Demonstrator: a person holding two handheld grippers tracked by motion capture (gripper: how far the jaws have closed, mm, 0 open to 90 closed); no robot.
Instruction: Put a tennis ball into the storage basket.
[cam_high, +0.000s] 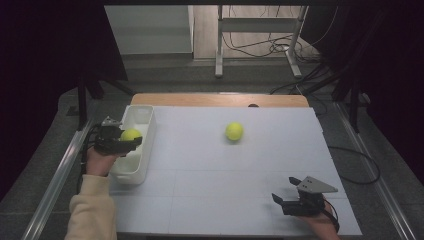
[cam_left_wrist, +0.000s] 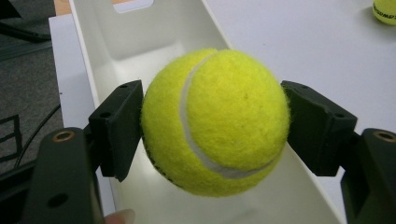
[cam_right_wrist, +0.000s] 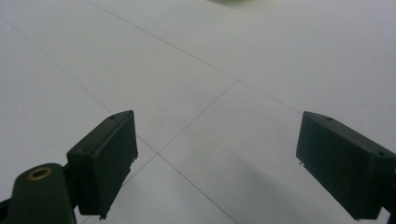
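Observation:
My left gripper (cam_high: 131, 140) is shut on a yellow-green tennis ball (cam_high: 131, 134) and holds it above the long white bin (cam_high: 145, 150) at the table's left edge. Seen from the left gripper view, both black pads (cam_left_wrist: 122, 123) press the sides of the ball (cam_left_wrist: 215, 121), with the bin's trough (cam_left_wrist: 154, 42) underneath. A second tennis ball (cam_high: 234, 131) lies loose on the white table top (cam_high: 225, 175) near the middle back, and it peeks in at the corner (cam_left_wrist: 385, 10). My right gripper (cam_high: 284, 196) rests low at the front right, its jaws open over bare table (cam_right_wrist: 210, 154).
A wooden strip (cam_high: 220, 99) runs along the table's far edge. Metal rails (cam_high: 55, 175) flank both sides of the table. Behind it stand a white frame leg (cam_high: 219, 50) and loose cables (cam_high: 270, 45) on the floor.

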